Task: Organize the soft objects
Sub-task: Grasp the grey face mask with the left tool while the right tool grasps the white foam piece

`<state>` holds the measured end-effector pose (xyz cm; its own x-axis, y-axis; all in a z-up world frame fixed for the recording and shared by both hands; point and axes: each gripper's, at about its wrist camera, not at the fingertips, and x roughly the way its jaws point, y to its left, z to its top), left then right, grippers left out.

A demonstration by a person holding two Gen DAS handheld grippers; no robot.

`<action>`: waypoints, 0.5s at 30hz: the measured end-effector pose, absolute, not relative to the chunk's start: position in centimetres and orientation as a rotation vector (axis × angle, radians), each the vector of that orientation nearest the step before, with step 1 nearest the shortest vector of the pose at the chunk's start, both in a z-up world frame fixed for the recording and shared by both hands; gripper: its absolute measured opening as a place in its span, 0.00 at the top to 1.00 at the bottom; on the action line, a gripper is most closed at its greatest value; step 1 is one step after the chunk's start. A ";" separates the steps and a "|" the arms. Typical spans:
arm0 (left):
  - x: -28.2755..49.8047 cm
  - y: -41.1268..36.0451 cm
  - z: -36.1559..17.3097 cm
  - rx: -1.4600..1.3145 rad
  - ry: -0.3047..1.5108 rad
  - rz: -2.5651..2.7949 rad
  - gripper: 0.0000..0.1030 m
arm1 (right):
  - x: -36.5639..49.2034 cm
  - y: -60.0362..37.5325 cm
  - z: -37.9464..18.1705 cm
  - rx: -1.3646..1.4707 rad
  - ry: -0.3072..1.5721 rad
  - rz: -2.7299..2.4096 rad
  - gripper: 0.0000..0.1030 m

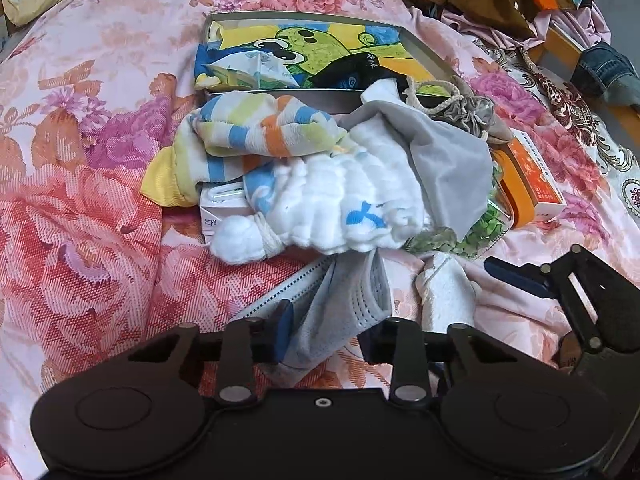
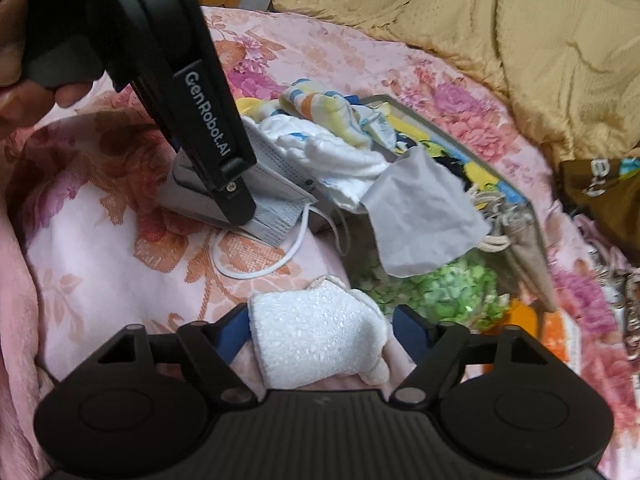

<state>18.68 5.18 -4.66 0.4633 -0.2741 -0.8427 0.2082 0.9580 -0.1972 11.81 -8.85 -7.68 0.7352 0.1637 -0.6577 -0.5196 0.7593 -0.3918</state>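
Note:
My left gripper (image 1: 326, 334) is shut on a folded stack of grey-blue face masks (image 1: 344, 300) lying on the pink floral bedspread (image 1: 100, 240). In the right wrist view the left gripper reaches down onto the masks (image 2: 280, 200), whose white ear loop (image 2: 260, 268) trails on the cover. My right gripper (image 2: 324, 330) stands open around a small white fluffy cloth (image 2: 316, 340). Its left pad touches the cloth, and its right pad sits just clear of it. Behind lie a striped towel (image 1: 256, 128), a white quilted cloth (image 1: 344, 200) and a grey cloth (image 1: 448, 160).
An open shallow box (image 1: 424, 46) with a cartoon lining holds a few small items behind the pile. A drawstring pouch (image 1: 468, 112), an orange carton (image 1: 532, 184), a bag of green pieces (image 1: 476, 232) and a small white carton (image 1: 220, 208) crowd the pile. A tan quilt (image 2: 520, 60) lies beyond.

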 end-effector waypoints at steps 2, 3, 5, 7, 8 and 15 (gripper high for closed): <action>18.6 5.2 -4.6 -0.068 1.047 -0.296 0.68 | 11.4 -8.8 -7.6 -0.613 0.636 0.391 0.31; 18.5 5.1 -4.6 -0.067 1.046 -0.295 0.68 | 11.4 -8.8 -7.7 -0.622 0.633 0.384 0.36; 18.5 5.1 -4.6 -0.062 1.048 -0.292 0.68 | 11.1 -8.6 -7.8 -0.646 0.623 0.368 0.41; 18.4 5.0 -4.7 -0.059 1.050 -0.292 0.68 | 10.8 -8.5 -7.8 -0.669 0.610 0.359 0.47; 18.4 5.0 -4.7 -0.058 1.050 -0.292 0.68 | 10.6 -8.4 -8.0 -0.697 0.601 0.335 0.52; 18.4 4.8 -4.7 -0.057 1.048 -0.319 0.73 | 11.3 -8.9 -8.1 -0.692 0.629 0.264 0.71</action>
<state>18.36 4.77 -4.69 0.4577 -0.2859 -0.8419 0.2323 0.9525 -0.1971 11.31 -8.92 -8.11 0.7849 0.0238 -0.6192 -0.4257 0.7468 -0.5110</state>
